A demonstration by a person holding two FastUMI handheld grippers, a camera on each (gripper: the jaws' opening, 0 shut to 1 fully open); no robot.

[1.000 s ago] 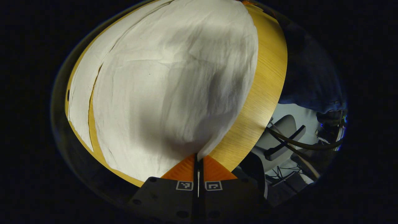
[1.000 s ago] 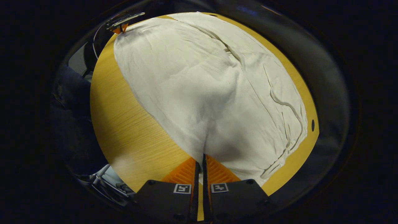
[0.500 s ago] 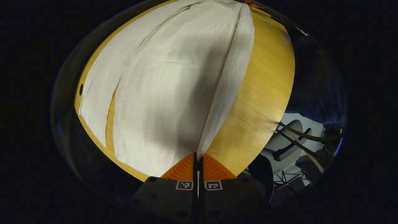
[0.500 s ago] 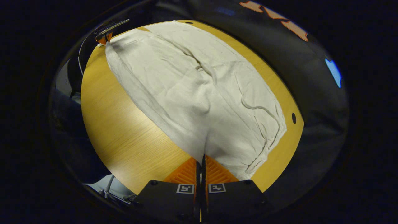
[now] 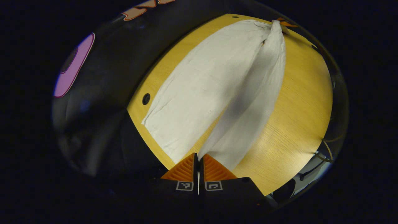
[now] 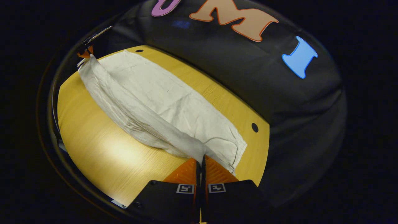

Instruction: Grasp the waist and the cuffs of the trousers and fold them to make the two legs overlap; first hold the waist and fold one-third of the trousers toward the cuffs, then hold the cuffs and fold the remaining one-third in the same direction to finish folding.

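- Left gripper (image 5: 198, 158), bottom centre of the left gripper view: fingers closed on a cuff of the white trousers (image 5: 217, 93).
- Right gripper (image 6: 201, 161), bottom centre of the right gripper view: fingers pinched on the waist.
- One leg lies flat on the wooden desk (image 5: 298, 102); the other hangs raised between the grippers.
- Advice: carry both ends across level, keeping the cloth taut, so edges align.

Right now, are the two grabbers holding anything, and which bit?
Yes: both pinch the white trousers. The left gripper holds a cuff end of the lifted leg; the right gripper holds the waist end.
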